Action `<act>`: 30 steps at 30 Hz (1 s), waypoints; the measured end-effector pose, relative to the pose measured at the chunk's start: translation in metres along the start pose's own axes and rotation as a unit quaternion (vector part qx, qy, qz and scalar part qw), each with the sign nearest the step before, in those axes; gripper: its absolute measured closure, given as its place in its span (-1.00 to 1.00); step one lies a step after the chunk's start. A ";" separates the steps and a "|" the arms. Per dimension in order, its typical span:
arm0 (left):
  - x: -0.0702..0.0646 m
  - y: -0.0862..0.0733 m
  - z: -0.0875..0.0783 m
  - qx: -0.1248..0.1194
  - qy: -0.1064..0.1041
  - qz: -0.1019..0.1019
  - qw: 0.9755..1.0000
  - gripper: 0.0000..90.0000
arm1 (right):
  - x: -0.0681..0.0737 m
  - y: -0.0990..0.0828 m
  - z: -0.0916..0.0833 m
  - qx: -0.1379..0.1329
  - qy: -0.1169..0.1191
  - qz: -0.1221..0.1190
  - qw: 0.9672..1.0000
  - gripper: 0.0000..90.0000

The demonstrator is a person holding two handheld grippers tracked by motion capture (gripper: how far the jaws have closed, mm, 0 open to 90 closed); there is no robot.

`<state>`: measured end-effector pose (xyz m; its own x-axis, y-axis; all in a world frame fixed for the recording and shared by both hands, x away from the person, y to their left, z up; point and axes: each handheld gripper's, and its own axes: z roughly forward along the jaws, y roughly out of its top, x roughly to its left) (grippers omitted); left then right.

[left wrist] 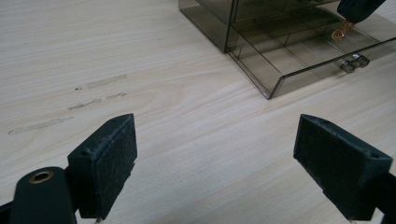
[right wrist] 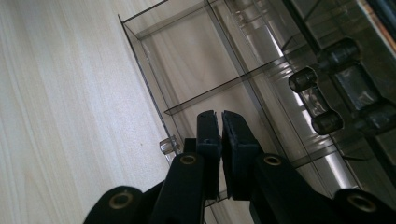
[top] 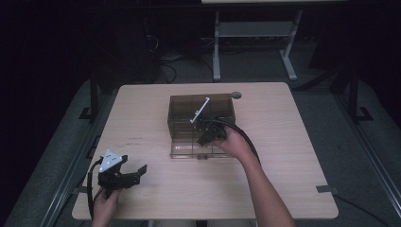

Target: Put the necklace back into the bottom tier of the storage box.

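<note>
Here the smoky, see-through plastic drawer box (top: 201, 124) sits toward the far middle of the pale wooden table (top: 293, 156), its divided drawer (left wrist: 299, 56) pulled out toward the near edge. The right gripper (right wrist: 220, 122) hangs over that drawer, jaws pressed together on something small and coppery (too small to name). The left gripper (left wrist: 215, 154) rests spread near the near-left corner. The drawer looks light, rigid and slick; its small front knob (left wrist: 353, 63) seems the best hold.

left black two-jaw gripper (top: 138, 173): grey three-cornered plate, black cable, brass-ringed screw holes. right black two-jaw gripper (right wrist: 220, 122): matching pads, black cable. forearms bare.
</note>
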<state>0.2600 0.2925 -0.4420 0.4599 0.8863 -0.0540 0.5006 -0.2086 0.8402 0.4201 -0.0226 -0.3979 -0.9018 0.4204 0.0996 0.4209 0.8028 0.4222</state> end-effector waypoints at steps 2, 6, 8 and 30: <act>-0.001 0.000 0.001 -0.002 0.000 -0.003 1.000 -0.71 | -0.001 0.000 0.000 0.000 0.000 0.002 1.000 0.90; -0.001 0.000 0.002 0.001 0.000 -0.003 1.000 -0.71 | -0.003 -0.002 -0.001 -0.003 -0.003 0.003 1.000 0.90; -0.002 0.000 0.002 0.000 0.000 -0.004 1.000 -0.71 | -0.004 -0.002 -0.001 -0.003 -0.003 0.004 1.000 0.90; -0.002 0.001 0.004 0.002 -0.002 -0.003 1.000 -0.71 | -0.009 -0.009 0.007 0.001 0.000 0.015 1.000 0.90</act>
<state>0.2624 0.2893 -0.4436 0.4599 0.8859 -0.0612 0.5056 -0.2045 0.8382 0.4250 -0.0308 -0.4085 -0.8887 0.4446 0.1116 0.4480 0.7911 0.4164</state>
